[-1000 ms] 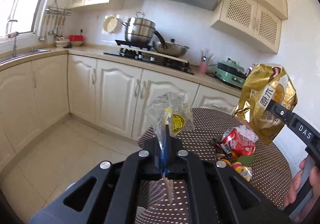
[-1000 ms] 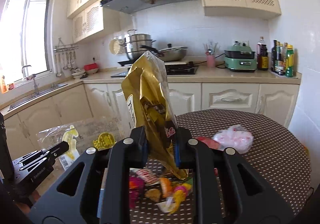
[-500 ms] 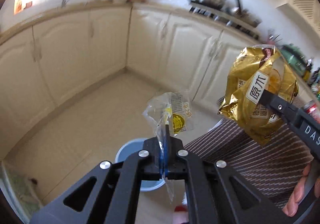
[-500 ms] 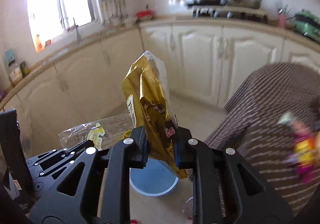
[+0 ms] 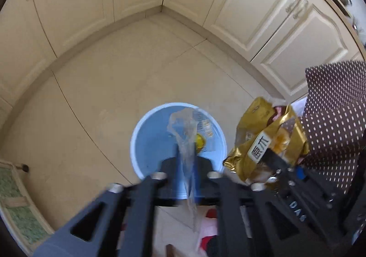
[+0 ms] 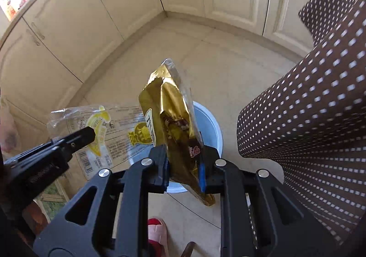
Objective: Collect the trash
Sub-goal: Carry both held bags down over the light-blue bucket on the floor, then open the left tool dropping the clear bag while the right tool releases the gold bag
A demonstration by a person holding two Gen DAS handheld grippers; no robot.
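Observation:
My left gripper (image 5: 186, 165) is shut on a clear plastic wrapper (image 5: 186, 133) with yellow print and holds it right above a blue bin (image 5: 155, 140) on the floor. The wrapper (image 6: 109, 133) and the left gripper (image 6: 89, 134) also show in the right wrist view. My right gripper (image 6: 184, 165) is shut on a gold snack bag (image 6: 173, 119), held over the bin's (image 6: 210, 128) right side. The gold bag (image 5: 267, 144) also shows in the left wrist view, beside the bin's right rim.
Cream cabinets (image 5: 251, 5) run around the tiled floor (image 5: 109, 78). A table with a brown dotted cloth (image 6: 308, 108) stands close on the right. A green mat (image 5: 16, 206) lies at the left. A pink slipper (image 6: 157, 234) is below the grippers.
Both grippers have swung from the table down toward the floor. The blue bin now sits directly under both held wrappers. Both grips are unchanged.

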